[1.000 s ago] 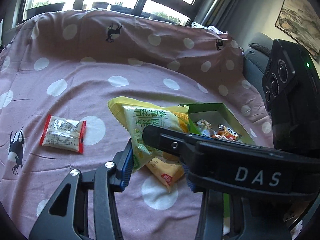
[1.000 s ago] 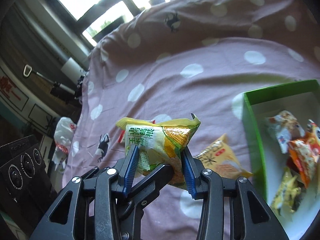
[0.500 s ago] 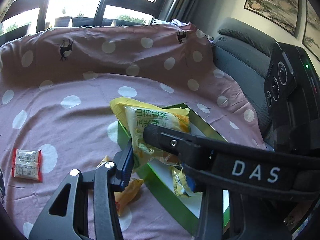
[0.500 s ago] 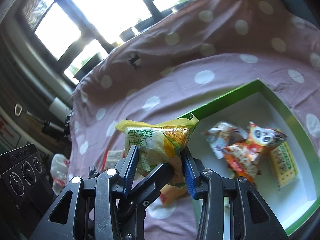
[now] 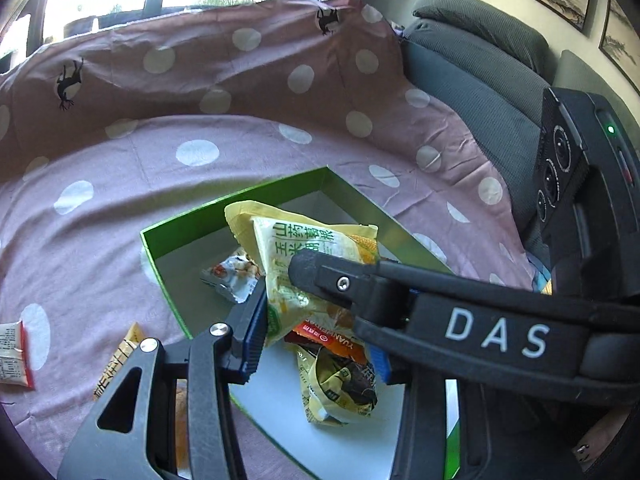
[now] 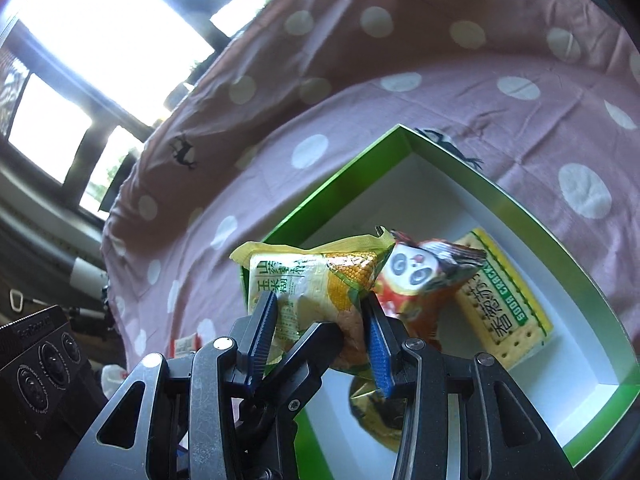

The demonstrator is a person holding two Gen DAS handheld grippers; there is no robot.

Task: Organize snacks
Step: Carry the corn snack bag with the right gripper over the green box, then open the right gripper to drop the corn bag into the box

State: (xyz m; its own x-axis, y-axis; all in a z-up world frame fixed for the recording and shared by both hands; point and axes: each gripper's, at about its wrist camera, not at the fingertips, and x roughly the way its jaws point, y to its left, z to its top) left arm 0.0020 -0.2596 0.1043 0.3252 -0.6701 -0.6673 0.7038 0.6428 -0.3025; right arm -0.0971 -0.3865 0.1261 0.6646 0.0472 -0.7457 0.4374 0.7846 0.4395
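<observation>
A yellow corn snack packet (image 5: 308, 244) (image 6: 308, 284) hangs above the open green box (image 5: 240, 200) (image 6: 340, 176), held from two sides. My left gripper (image 5: 318, 332) is shut on its lower part, its right pad hidden behind the other tool's black finger. My right gripper (image 6: 320, 328) is shut on the same packet, blue pads pressing both sides. In the box lie a panda packet (image 6: 420, 276), a soda cracker pack (image 6: 504, 312), a silver packet (image 5: 232, 276) and a yellow-and-dark packet (image 5: 340, 388).
A pink polka-dot cloth (image 5: 200, 152) covers the surface under the box. On it, left of the box, lie an orange-yellow packet (image 5: 120, 360) and a red-and-white packet (image 5: 12, 356). A grey sofa (image 5: 480, 80) rises at the right; windows stand behind.
Both grippers have carried the corn packet to the right, from above the cloth to above the green box. Both views have rolled. The grip on the packet looks the same.
</observation>
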